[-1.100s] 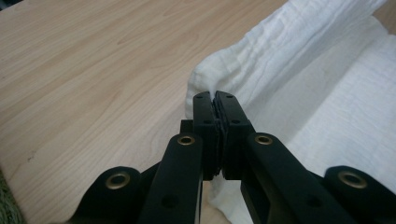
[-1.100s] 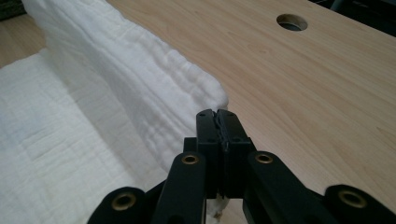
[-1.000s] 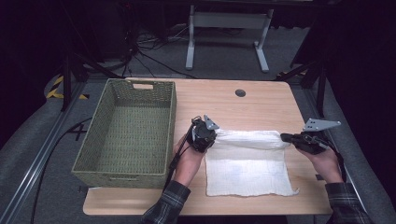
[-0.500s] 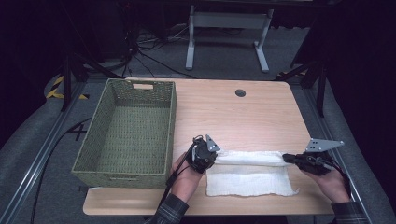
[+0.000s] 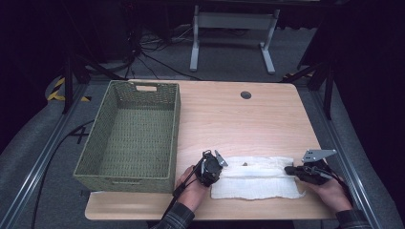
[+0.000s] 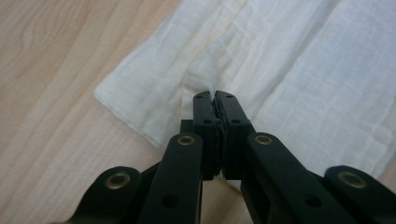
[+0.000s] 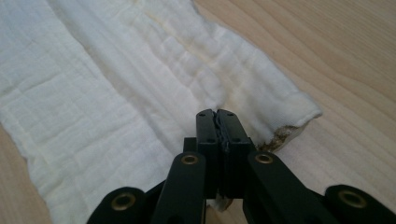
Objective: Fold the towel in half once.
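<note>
Near the front edge of the table [image 5: 267, 109] a white cloth [image 5: 258, 183] is lying in a long folded strip, and both grippers are working on it from its two short ends. The left gripper [image 5: 213, 168], which a hand [image 5: 193, 188] with a plaid sleeve is carrying, is staying at the left end of the strip; in the left gripper view its jaws are pressed together and they are pinching a small ridge of the cloth [image 6: 299, 70] between the tips, so it is grasping the fabric. The right gripper [image 5: 290, 169] is sitting at the right end, and in the right gripper view its jaws are also clenched on a fold of the cloth [image 7: 116, 93], close to a corner where a brownish stain is showing. Between the two grippers the upper layer is lying over the lower one, and the cloth is resting flat on the wood. Further left and back, a green woven basket [image 5: 95, 143] is standing on the table, apart from the cloth. Behind the table a grey metal stand [image 5: 234, 21] and some cables are lying on the dark floor
</note>
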A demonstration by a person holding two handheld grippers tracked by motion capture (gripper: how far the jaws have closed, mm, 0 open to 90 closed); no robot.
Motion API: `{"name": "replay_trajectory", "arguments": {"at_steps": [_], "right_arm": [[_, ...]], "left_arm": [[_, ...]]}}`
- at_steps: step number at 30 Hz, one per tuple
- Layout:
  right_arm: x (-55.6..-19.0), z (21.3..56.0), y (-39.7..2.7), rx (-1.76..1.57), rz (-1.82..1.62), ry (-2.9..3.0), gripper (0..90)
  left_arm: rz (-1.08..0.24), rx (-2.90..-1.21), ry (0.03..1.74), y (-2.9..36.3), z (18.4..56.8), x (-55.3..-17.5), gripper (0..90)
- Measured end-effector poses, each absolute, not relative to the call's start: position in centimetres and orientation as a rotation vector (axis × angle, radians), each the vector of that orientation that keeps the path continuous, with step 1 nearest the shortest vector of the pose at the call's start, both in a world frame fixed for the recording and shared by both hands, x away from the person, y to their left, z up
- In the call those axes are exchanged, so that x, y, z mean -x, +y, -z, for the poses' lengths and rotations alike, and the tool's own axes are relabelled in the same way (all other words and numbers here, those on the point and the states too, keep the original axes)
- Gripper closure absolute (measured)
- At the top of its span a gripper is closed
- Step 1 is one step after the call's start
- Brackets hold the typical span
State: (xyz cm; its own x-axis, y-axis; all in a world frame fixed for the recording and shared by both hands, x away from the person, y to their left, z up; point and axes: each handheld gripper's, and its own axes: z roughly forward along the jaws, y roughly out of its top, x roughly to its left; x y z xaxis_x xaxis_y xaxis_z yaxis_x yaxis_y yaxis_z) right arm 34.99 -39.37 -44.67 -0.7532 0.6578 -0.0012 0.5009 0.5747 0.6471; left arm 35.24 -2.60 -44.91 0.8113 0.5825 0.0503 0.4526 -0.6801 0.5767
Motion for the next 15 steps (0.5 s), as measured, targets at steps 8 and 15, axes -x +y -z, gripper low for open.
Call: {"name": "replay_trajectory", "arguments": {"at_steps": [8,15], "right_arm": [[-37.0,44.8,-39.3,-0.993,-0.968,2.548,88.7],[-35.9,43.5,-39.3,-0.948,-1.015,2.490,88.8]], "left_arm": [[-0.397,-2.458,0.776,-3.0,44.8,-37.4,87.7],[-0.370,-2.368,0.784,-1.9,43.2,-36.4,87.7]]}}
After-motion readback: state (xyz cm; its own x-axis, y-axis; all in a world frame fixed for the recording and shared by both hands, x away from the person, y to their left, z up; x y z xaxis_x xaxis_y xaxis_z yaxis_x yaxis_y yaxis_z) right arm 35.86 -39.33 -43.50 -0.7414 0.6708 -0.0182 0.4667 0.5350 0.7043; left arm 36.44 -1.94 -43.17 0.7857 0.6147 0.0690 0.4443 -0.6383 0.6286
